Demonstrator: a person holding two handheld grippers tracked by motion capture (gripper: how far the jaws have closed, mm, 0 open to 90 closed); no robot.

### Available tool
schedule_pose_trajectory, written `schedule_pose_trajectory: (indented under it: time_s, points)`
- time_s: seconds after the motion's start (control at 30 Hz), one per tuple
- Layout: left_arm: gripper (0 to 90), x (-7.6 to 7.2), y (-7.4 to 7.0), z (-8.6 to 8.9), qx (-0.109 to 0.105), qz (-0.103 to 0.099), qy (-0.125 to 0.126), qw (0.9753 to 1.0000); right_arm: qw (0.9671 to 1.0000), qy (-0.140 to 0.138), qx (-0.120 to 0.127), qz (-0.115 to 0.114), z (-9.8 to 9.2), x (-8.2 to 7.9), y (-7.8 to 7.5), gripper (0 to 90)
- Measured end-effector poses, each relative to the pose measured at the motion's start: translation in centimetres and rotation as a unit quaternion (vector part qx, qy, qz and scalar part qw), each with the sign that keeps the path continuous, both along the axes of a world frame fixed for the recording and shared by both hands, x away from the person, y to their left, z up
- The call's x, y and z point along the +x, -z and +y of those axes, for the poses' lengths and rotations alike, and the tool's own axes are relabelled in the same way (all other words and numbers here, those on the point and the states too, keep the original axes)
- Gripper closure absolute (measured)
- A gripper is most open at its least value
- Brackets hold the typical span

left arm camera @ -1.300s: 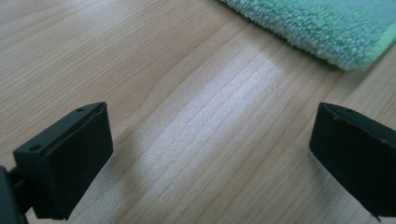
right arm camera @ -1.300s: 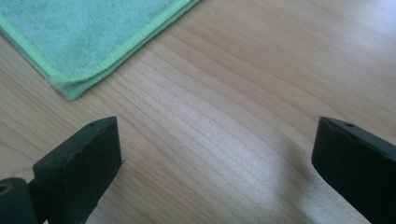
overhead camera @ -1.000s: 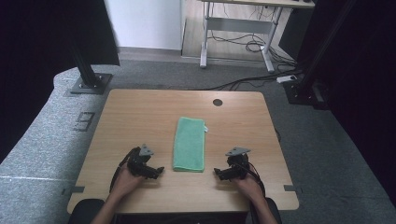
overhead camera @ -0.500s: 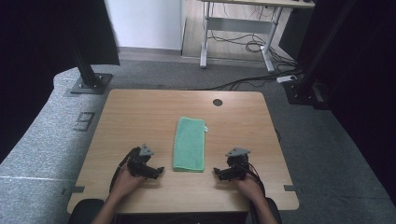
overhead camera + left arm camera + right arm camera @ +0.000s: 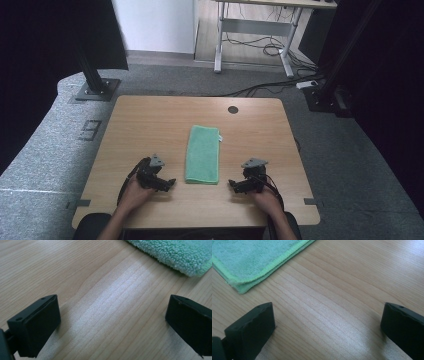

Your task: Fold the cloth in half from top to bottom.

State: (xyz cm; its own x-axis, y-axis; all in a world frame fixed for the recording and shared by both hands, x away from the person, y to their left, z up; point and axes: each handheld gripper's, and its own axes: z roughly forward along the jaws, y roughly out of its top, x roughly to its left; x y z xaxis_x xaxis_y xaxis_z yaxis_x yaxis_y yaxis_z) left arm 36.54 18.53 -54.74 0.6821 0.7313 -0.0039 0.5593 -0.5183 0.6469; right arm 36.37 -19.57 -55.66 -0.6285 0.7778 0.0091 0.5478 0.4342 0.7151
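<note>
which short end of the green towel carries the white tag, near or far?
The far end. The white tag sticks out at the green towel corner away from the person, on their right; the near end, between the left gripper and right gripper, shows none.

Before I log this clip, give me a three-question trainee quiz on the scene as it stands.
1. True or false: the left gripper is shut on the cloth.
2. Which gripper has its jaws apart? A) left alone B) right alone C) both
3. Fill in: the cloth lies flat on the table, ____ the two grippers.

Key
1. False: it stands open, apart from the cloth.
2. C: the right gripper is open too, with bare wood between its jaws.
3. between
</note>
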Motion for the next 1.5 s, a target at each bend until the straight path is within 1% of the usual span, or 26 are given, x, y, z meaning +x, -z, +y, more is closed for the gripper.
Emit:
schedule_pose_trajectory:
  time_s: [0.07, 0.17, 0.2, 0.33, 0.47, 0.57, 0.67, 0.83, 0.93, 1.13, 1.23, 1.27, 1.37, 1.43, 1.5]
  points:
    - [0.0, 0.1, -0.2, -0.2, 0.003, -0.004, -0.002, 1.0000, 1.0000, 0.000, 0.000, 0.000, 0.0, 0.0, 0.0, 0.0]
    - [0.0, 0.4, -0.8, -0.4, -0.011, -0.008, -0.001, 0.9999, 1.0000, 0.000, 0.000, 0.000, 0.0, 0.0, 0.0, 0.0]
    - [0.0, 0.5, -1.1, -0.5, -0.013, -0.009, 0.001, 0.9999, 1.0000, 0.000, 0.000, 0.000, 0.0, 0.0, 0.0, 0.0]
    - [0.0, 1.4, -2.1, -1.1, -0.017, -0.018, -0.006, 0.9997, 1.0000, 0.000, 0.000, 0.000, 0.0, 0.0, 0.0, 0.0]
    - [0.0, 2.7, -2.7, -2.5, -0.026, -0.024, -0.014, 0.9993, 1.0000, 0.000, 0.000, 0.000, 0.0, 0.0, 0.0, 0.0]
    - [0.0, 3.7, -2.8, -3.6, -0.027, -0.026, -0.017, 0.9991, 1.0000, 0.000, 0.000, 0.000, 0.0, 0.0, 0.0, 0.0]
    - [0.0, 5.1, -2.9, -4.6, -0.024, -0.030, -0.023, 0.9990, 1.0000, 0.000, 0.000, 0.000, 0.0, 0.0, 0.0, 0.0]
    - [0.8, 6.9, -2.7, -5.1, -0.016, -0.033, -0.039, 0.9986, 1.0000, 0.000, 0.000, 0.000, 0.0, 0.0, 0.0, 0.0]
    - [0.8, 8.1, -2.4, -5.1, -0.020, -0.031, -0.050, 0.9981, 1.0000, 0.000, 0.000, 0.000, 0.0, 0.0, 0.0, 0.0]
    - [0.8, 9.5, -1.8, -5.1, -0.022, -0.027, -0.074, 0.9967, 1.0000, -0.001, 0.000, 0.000, 0.0, 0.0, 0.0, 0.0]
    - [0.8, 10.0, -1.2, -5.2, -0.014, -0.020, -0.075, 0.9969, 1.0000, -0.001, 0.000, 0.000, 0.0, 0.1, 0.0, 0.0]
    - [0.8, 10.1, -0.9, -5.3, -0.006, -0.018, -0.076, 0.9969, 1.0000, -0.001, 0.000, 0.000, 0.1, 0.1, 0.0, 0.0]
    - [0.8, 10.2, -0.4, -5.5, 0.011, -0.018, -0.072, 0.9972, 1.0000, -0.002, -0.002, -0.001, 0.1, 0.2, 0.0, 0.0]
    - [1.3, 10.1, -0.2, -5.5, 0.006, -0.018, -0.070, 0.9974, 1.0000, -0.002, -0.004, 0.002, 0.1, 0.2, -0.1, 0.0]
    - [2.6, 10.2, -0.1, -5.3, -0.007, -0.009, -0.072, 0.9974, 0.9999, 0.004, -0.007, 0.007, 0.2, 0.2, -0.2, 0.0]
